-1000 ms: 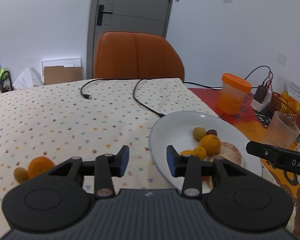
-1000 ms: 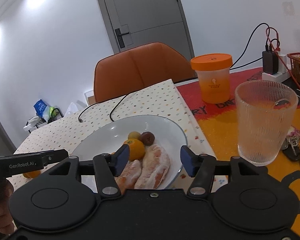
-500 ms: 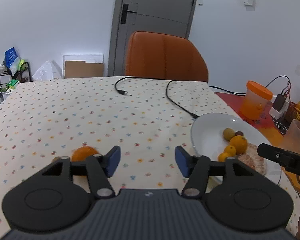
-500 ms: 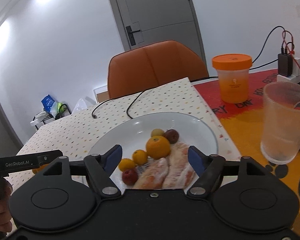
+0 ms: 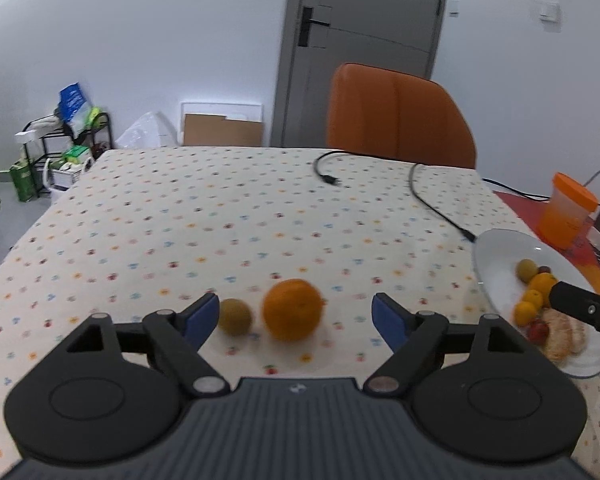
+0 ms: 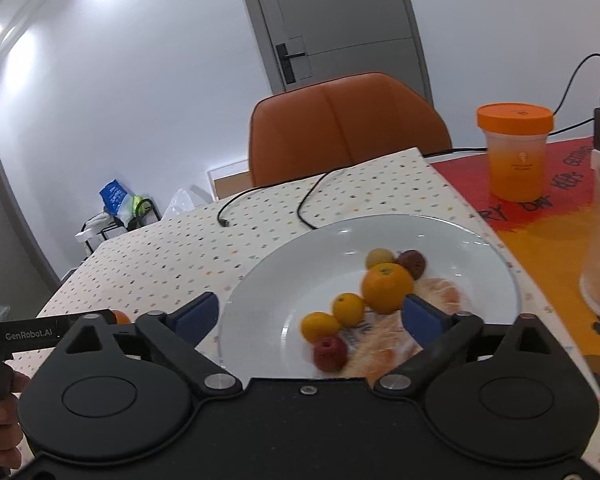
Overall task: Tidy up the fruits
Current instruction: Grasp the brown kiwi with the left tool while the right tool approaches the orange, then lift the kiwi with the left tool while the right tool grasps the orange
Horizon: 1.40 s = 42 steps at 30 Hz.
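Dotted tablecloth point(image 5: 220, 220) carries your white plate point(image 6: 292, 280) of mixed fruit at its right edge. Your right gripper point(image 6: 312, 316) is spread wide over it, just opened, gripping nothing. Your left gripper point(image 5: 296, 318), also just opening, frames the loose orange point(image 5: 293, 309) and small green fruit point(image 5: 236, 317).

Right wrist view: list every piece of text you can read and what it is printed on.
"GenRobot.AI": white letters on the black body of the left gripper.
Large dark letters on the red-orange mat: cut off, no whole word readable.
Small logo on the orange-lidded cup: too small to read.
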{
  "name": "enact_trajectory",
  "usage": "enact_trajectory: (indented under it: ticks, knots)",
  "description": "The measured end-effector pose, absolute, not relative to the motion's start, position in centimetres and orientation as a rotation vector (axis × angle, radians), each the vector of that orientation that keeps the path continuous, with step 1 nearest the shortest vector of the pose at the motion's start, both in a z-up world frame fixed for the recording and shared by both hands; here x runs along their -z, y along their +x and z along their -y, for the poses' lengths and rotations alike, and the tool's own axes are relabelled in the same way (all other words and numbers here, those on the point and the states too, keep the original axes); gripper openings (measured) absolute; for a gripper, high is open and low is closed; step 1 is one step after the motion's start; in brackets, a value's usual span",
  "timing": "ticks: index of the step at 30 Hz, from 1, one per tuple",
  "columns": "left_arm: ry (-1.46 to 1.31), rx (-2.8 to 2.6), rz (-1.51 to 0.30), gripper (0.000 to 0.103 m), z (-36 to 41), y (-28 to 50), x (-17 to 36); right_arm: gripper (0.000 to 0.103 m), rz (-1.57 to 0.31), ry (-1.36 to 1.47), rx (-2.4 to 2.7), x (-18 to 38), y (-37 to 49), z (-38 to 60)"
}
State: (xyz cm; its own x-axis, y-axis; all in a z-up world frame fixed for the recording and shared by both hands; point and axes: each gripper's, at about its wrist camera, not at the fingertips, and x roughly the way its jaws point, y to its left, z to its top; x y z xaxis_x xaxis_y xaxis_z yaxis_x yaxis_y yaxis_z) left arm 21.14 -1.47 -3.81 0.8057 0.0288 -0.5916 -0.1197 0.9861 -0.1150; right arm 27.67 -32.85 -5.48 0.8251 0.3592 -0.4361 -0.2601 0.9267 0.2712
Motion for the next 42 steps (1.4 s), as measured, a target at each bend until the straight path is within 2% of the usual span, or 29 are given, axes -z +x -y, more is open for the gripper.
enact_trajectory:
  ticks: [16,18,23,29,34,36,38,42]
  knots:
    - [-0.200,-0.121,-0.606,0.079,-2.2,20.5,4.7,0.103,-0.516,0.180,-0.434,5.4,28.2,28.4]
    - [-0.210,-0.124,-0.599,0.075,-2.7,20.4,4.9,0.103,-0.524,0.190,-0.452,5.3,28.4,28.1]
    - [-0.222,-0.114,-0.614,0.052,-3.3,20.7,5.4,0.103,-0.528,0.194,-0.499,5.1,28.6,26.5]
    - [-0.236,-0.100,-0.645,0.043,-3.5,21.6,6.6,0.102,-0.539,0.179,-0.543,5.2,28.7,24.6]
    - [-0.248,-0.092,-0.649,0.040,-3.4,22.2,7.1,0.099,-0.562,0.155,-0.570,5.4,28.9,23.2]
    - [-0.253,-0.087,-0.640,0.035,-3.4,22.3,7.3,0.098,-0.569,0.147,-0.580,5.4,29.0,22.7]
    - [-0.260,-0.080,-0.637,0.026,-3.5,22.3,7.3,0.097,-0.574,0.135,-0.591,5.5,29.0,22.2]
    - [-0.257,-0.083,-0.634,0.026,-3.8,22.1,7.2,0.092,-0.584,0.100,-0.612,5.8,29.2,21.0]
